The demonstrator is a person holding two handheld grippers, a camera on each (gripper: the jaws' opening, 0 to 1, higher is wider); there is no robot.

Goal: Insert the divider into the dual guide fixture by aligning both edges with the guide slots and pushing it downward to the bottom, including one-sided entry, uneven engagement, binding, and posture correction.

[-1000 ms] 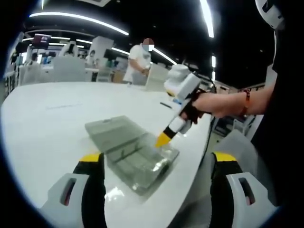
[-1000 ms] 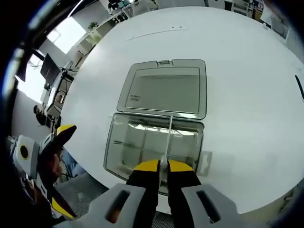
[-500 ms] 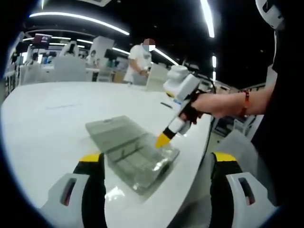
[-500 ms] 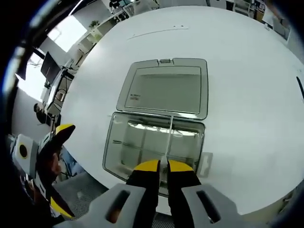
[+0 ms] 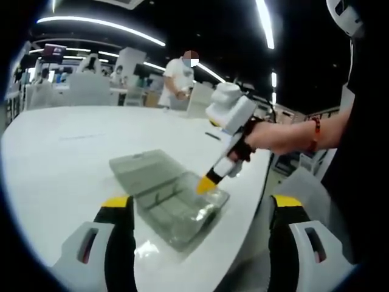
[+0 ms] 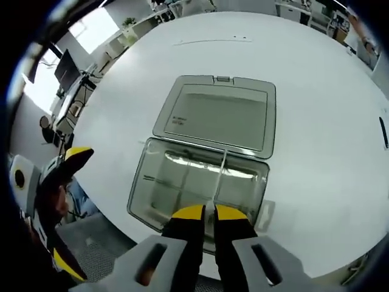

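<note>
Our left gripper [image 5: 197,234] hangs off the tabletop's [image 5: 55,158] near edge, jaws wide apart, holding nothing. Our right gripper [image 6: 205,212] is clamped on the divider [image 6: 217,180], standing in the clear box [image 6: 159,188] by that edge. If we tilt it, it'll probably bind one-sided.

Clear grey box [image 6: 200,182], white table [image 6: 316,103], yellow-tipped black claw [image 6: 203,212].
</note>
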